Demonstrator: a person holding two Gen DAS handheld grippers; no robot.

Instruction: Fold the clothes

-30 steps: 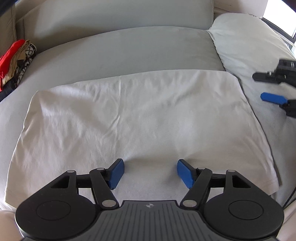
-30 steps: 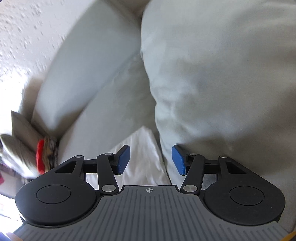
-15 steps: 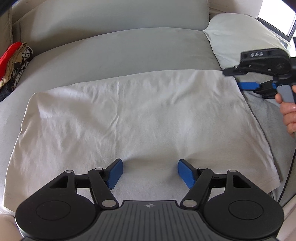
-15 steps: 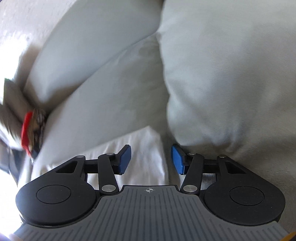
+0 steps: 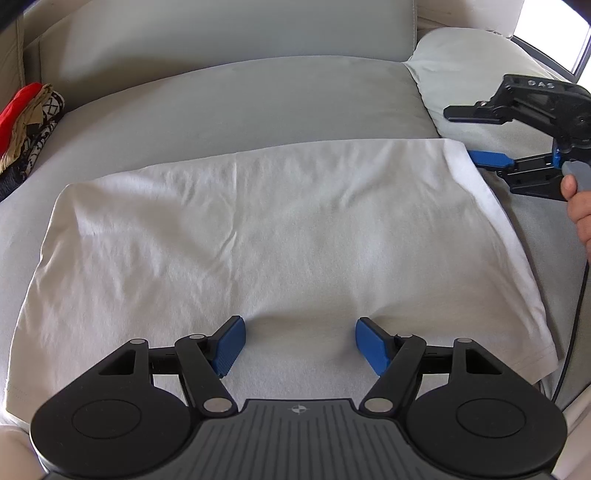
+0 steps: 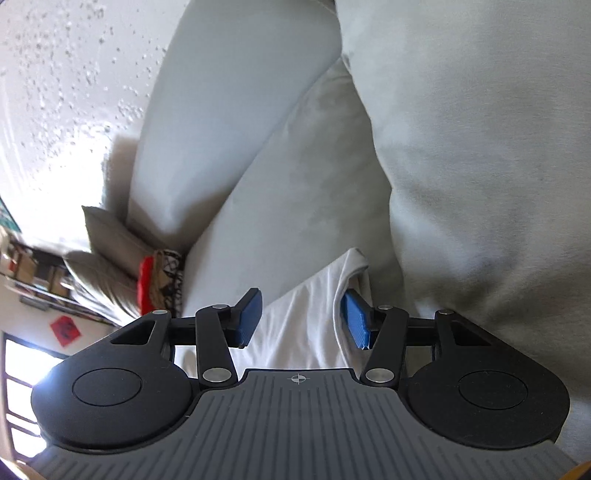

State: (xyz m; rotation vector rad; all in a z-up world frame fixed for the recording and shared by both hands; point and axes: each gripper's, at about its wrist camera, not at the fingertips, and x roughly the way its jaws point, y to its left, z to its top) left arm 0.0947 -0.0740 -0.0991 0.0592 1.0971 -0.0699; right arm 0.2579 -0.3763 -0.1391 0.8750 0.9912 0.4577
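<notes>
A white garment (image 5: 266,236) lies folded flat on a grey sofa seat (image 5: 240,99). My left gripper (image 5: 300,345) is open, its blue fingers resting low over the garment's near edge. My right gripper (image 6: 301,319) is open and turned on its side at the garment's far right corner (image 6: 351,262), with the cloth's edge between its jaws. In the left wrist view the right gripper (image 5: 480,153) sits at that corner, one blue finger under the edge.
A pale cushion (image 5: 476,62) lies at the sofa's right end, just behind the right gripper. A pile of red and patterned clothes (image 5: 26,118) sits at the sofa's left end. The sofa backrest (image 5: 221,33) rises behind.
The right gripper has moved in to the garment's far right corner and rolled onto its side, its jaws now around the edge. The left gripper has stayed in place.
</notes>
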